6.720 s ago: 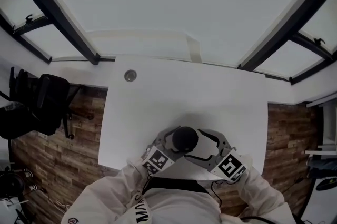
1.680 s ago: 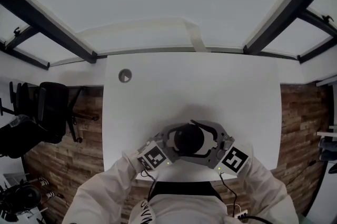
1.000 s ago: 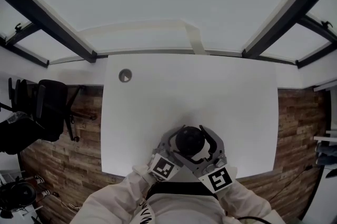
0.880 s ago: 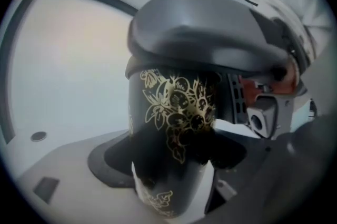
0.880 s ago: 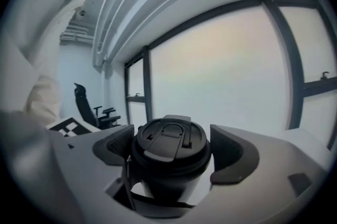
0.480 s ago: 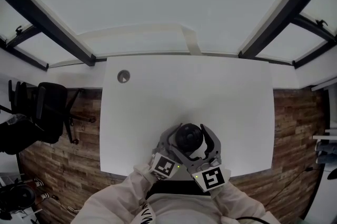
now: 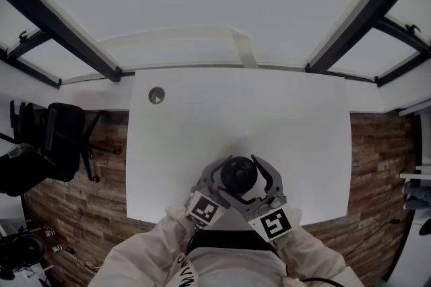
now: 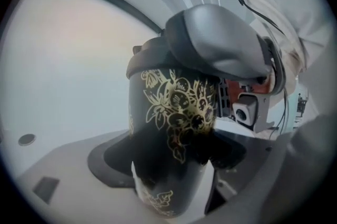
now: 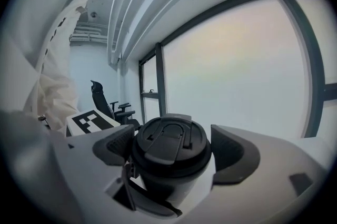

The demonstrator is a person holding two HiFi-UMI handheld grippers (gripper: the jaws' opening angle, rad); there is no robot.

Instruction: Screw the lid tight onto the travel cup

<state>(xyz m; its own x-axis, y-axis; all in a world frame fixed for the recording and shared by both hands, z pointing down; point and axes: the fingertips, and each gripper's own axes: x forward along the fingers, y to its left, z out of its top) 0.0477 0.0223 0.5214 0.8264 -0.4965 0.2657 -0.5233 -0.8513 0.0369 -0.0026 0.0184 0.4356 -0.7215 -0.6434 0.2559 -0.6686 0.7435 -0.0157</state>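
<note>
The black travel cup [image 8: 168, 128] with gold flower print stands near the front edge of the white table [image 7: 236, 117]. My left gripper [image 8: 179, 178] is shut on the cup's lower body. The black flip-top lid [image 9: 171, 146] sits on the cup, and my right gripper [image 9: 171, 150] is shut on its rim, one pad on each side. In the head view the lid [image 7: 239, 173] shows from above, with the left gripper [image 7: 225, 188] and the right gripper [image 7: 248, 183] meeting around it. The cup's base is hidden by the jaws.
A round grommet [image 7: 156, 95] is set in the table's far left corner. A black office chair [image 7: 54, 137] stands on the wooden floor to the left. A window wall runs behind the table's far edge.
Over the last two seconds the right gripper has swung round the lid from the cup's right to the near side. The left gripper has kept its hold on the cup.
</note>
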